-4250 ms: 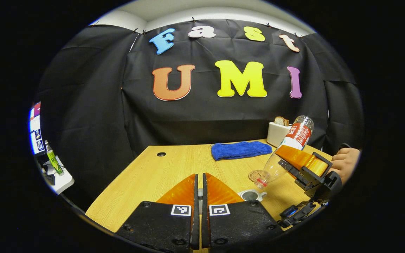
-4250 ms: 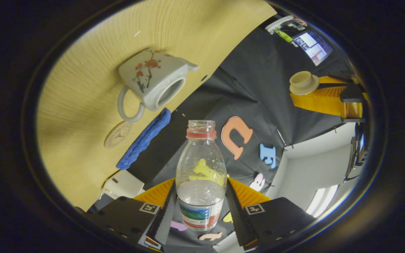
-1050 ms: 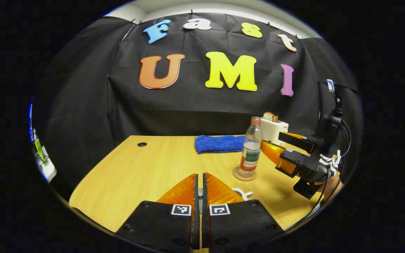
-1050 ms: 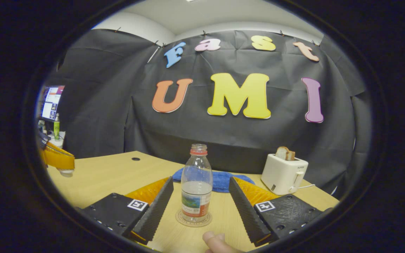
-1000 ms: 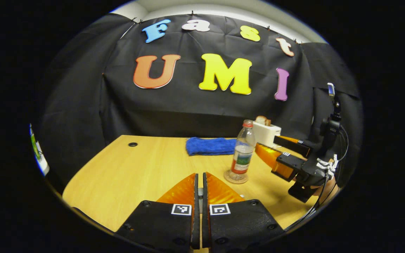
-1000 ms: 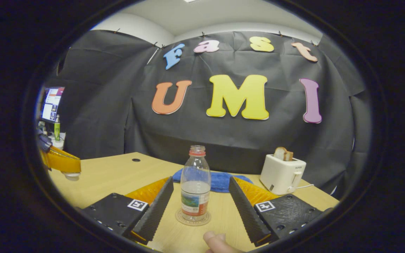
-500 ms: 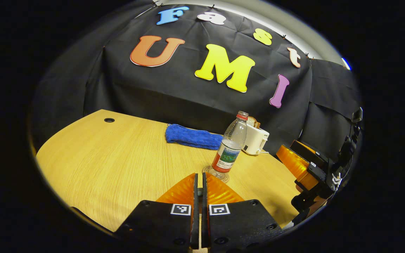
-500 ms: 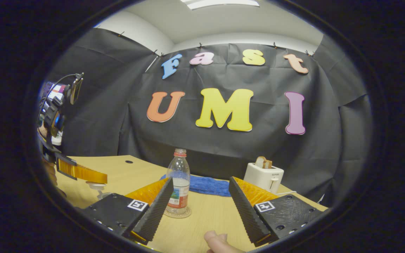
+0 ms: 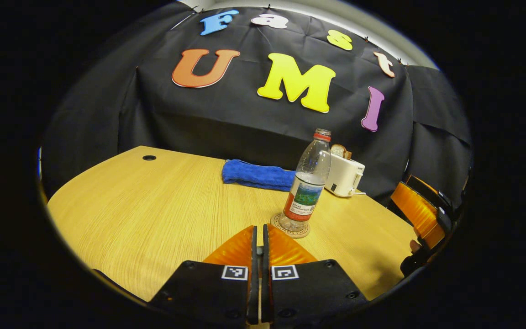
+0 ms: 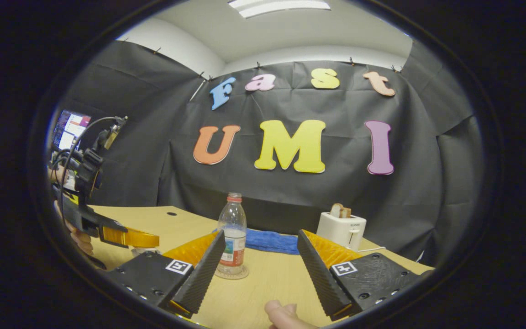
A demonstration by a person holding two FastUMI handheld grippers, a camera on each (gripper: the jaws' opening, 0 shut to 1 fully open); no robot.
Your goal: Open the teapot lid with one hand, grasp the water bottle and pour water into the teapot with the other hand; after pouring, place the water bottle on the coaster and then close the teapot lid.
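Observation:
The clear water bottle (image 9: 307,185) with a red neck ring and no cap stands upright on the round coaster (image 9: 290,227), a little water in it. My right gripper (image 10: 260,236) is open, drawn back from the bottle (image 10: 232,242), and also shows at the right edge (image 9: 420,212) of the left gripper view. My left gripper (image 9: 257,234) is shut. In the right gripper view it (image 10: 146,239) hangs low over the table at the left with the white teapot lid (image 10: 145,250) under its tips. The teapot body is hidden.
A blue cloth (image 9: 256,174) lies at the back of the wooden table (image 9: 153,210), and a white toaster (image 9: 345,173) with bread stands right of it. A thumb (image 10: 283,315) shows at the bottom of the right gripper view. A monitor (image 10: 69,128) glows far left.
The bottle went from tilted in my right gripper to upright on the coaster, and that gripper opened and drew back. My left gripper has come lower and rightward, still shut.

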